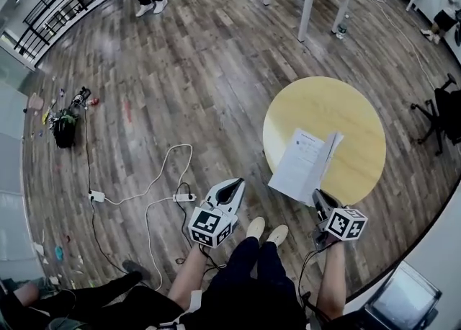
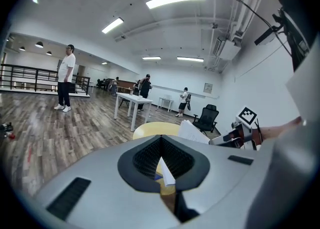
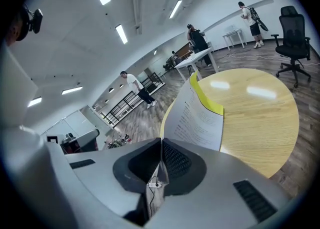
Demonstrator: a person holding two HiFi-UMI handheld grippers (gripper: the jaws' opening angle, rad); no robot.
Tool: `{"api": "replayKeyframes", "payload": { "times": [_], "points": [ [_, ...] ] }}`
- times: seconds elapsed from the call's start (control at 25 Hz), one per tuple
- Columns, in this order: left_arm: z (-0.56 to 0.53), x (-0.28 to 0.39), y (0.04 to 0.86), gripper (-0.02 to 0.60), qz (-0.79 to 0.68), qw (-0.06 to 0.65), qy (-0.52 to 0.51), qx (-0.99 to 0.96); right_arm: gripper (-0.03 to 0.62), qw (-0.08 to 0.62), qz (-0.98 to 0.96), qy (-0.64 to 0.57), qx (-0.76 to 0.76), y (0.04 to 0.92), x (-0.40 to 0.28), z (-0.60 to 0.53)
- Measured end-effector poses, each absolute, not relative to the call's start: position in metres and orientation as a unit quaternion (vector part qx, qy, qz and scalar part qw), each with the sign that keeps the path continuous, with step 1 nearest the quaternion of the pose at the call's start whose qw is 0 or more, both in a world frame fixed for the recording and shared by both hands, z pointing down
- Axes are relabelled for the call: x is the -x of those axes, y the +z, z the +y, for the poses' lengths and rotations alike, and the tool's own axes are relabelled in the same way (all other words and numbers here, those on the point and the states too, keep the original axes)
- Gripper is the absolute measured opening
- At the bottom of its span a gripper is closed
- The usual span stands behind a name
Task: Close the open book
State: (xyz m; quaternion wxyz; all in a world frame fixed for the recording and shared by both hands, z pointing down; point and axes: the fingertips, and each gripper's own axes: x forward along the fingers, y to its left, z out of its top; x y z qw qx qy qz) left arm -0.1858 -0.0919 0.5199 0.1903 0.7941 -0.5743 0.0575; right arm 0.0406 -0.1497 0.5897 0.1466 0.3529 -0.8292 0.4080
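Your head view gives the layout. The book (image 1: pixel 302 166) lies open at the near edge of the round table (image 1: pixel 338 98), with one leaf standing up off the spread and the near corner poking past the rim. Your right gripper (image 1: pixel 318 194) sits right by that corner, can't tell if it touches. Your left gripper (image 1: pixel 236 183) hangs over the floor (image 1: pixel 180 69), well apart from the book and near some white cables (image 1: pixel 155 184).

The right gripper view adds what the head view misses. The book's cover is yellow, the pages are white with printed lines, and that gripper's jaws are pressed together with nothing pinched. The left gripper view shows its jaws tip to tip too, empty, with the book just peeking over them.

The tabletop is pale yellow wood grain with shiny spots. The floor is grey-brown planks. The pads (image 3: pixel 175 160) are black and ribbed.
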Motion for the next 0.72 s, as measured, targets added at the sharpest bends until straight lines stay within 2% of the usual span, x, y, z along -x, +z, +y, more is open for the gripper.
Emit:
{"api": "replayKeyframes", "payload": {
  "times": [0.36, 0.72],
  "points": [
    [-0.078, 0.234, 0.535, -0.002, -0.615, 0.21, 0.047, -0.759, 0.017, 0.227, -0.835, 0.378, -0.329, 0.623, 0.021, -0.162],
    [-0.058, 0.261, 0.582, -0.002, -0.645, 0.251, 0.043, -0.72, 0.017, 0.295, -0.825, 0.365, -0.316, 0.666, 0.047, -0.167]
  ]
}}
